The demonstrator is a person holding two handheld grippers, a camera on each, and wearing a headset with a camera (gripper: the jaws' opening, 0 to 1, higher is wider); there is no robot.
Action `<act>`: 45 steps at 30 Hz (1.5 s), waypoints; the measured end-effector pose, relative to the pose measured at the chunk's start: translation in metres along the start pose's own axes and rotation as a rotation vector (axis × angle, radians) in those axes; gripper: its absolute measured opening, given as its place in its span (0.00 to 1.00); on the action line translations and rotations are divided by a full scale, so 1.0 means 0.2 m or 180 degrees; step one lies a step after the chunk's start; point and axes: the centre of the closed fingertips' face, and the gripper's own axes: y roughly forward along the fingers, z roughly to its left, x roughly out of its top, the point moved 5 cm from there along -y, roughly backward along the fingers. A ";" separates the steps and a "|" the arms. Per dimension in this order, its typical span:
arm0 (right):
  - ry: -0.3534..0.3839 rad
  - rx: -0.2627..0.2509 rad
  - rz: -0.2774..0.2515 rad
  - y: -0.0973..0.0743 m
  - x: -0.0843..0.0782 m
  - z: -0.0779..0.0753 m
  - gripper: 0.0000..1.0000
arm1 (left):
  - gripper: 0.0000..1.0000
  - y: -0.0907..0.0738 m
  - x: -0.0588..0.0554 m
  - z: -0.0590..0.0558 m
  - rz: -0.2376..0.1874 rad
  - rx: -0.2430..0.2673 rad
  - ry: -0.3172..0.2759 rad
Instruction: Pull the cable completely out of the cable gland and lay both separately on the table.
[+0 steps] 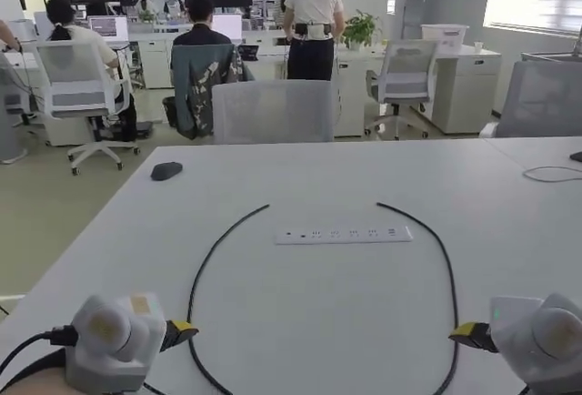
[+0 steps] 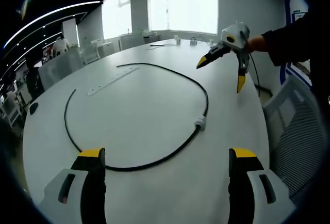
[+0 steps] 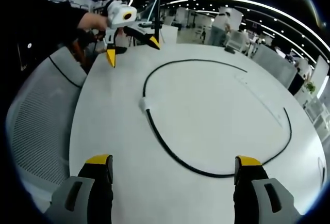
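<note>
A long black cable lies in a wide loop on the white table. A small white cable gland sits on the cable, which runs through it; it is the same gland in the right gripper view, on the cable. My left gripper is open above the table, short of the loop, with nothing between its jaws. My right gripper is open too and holds nothing. Each faces the other across the gland: the right gripper, the left gripper. In the head view the left gripper and right gripper flank the loop's near end.
A white power strip lies inside the loop's far side. A dark mouse rests at the far left of the table. A grey chair stands behind the table, and a thin cable lies at the right. People work at desks beyond.
</note>
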 end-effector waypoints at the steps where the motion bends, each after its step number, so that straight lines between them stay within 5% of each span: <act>1: -0.0005 0.0007 0.0000 0.01 0.00 0.00 0.99 | 1.00 0.00 0.00 0.00 0.0013 0.0003 0.0004; 13: -0.0005 0.0100 -0.0071 0.03 0.06 0.01 0.99 | 1.00 -0.01 -0.02 0.01 0.0051 0.0007 -0.0008; 23: -0.0045 0.0373 -0.0150 0.12 0.12 0.09 0.96 | 0.99 0.04 -0.02 -0.08 0.0075 -0.0078 0.0142; 26: -0.0006 0.0490 -0.0205 0.18 0.17 0.11 0.87 | 0.99 0.06 -0.03 -0.10 0.0095 -0.0101 0.0100; 29: -0.0009 0.0564 -0.0306 0.23 0.21 0.13 0.79 | 0.96 0.07 0.01 -0.13 -0.0105 -0.0095 -0.0016; 35: 0.0047 0.0724 -0.0267 0.38 0.23 0.19 0.60 | 0.93 0.07 0.03 -0.17 -0.0204 -0.0146 -0.0142; 42: 0.0012 0.0789 -0.0332 0.48 0.25 0.21 0.46 | 0.89 0.09 -0.01 -0.21 -0.0196 -0.0243 -0.0237; 45: -0.0052 0.0827 -0.0360 0.49 0.27 0.21 0.33 | 0.88 0.09 -0.04 -0.23 -0.0076 -0.0304 -0.0060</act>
